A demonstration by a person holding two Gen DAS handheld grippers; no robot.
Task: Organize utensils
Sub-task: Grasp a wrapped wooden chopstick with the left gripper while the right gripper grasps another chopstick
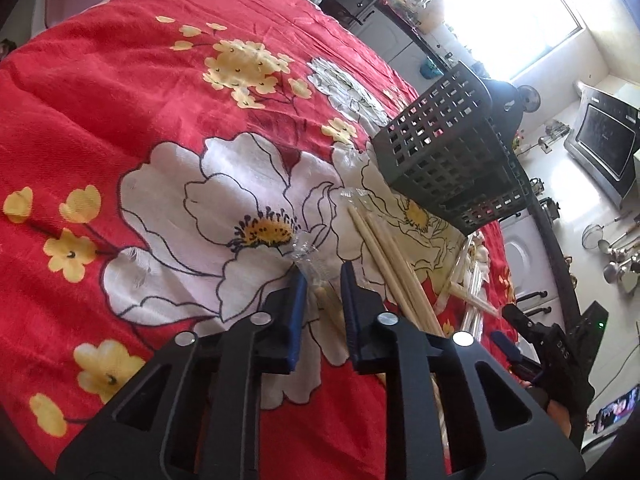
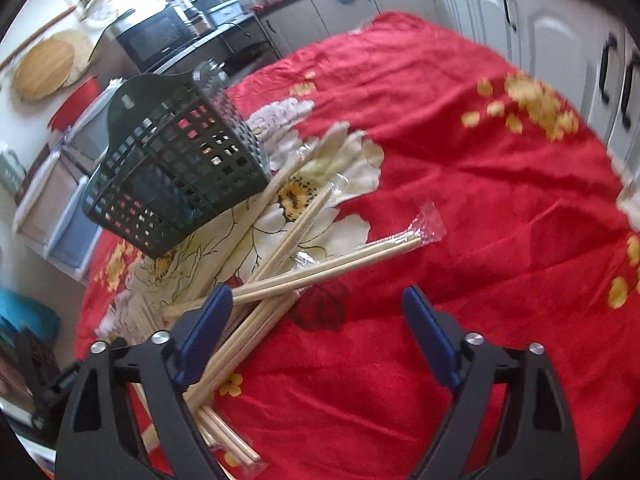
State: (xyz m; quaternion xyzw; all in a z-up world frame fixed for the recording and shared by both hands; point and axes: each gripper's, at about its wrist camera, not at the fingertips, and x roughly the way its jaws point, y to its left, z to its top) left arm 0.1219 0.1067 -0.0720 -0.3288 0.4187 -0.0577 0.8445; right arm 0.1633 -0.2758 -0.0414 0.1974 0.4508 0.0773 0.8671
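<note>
Presently: left gripper [image 1: 323, 280] narrowed on a wrapped chopstick pair [image 1: 320, 294]; right gripper [image 2: 318, 300] spread wide, holding nothing.

Left to right: the left pads pinch the clear sleeve near its end, presumably to lift it clear of the heap. Loose chopsticks [image 2: 280, 276] lie crossed on the red floral cloth [image 2: 460, 168] just beside the dark basket [image 2: 180, 168] (their likely destination). The right jaws hover above the heap, probably lining up a pick.

Daylight is blazing through the window [image 1: 512, 20], blowing it out white; my fisheye views are bending at dark corners, the right one blurring.
</note>
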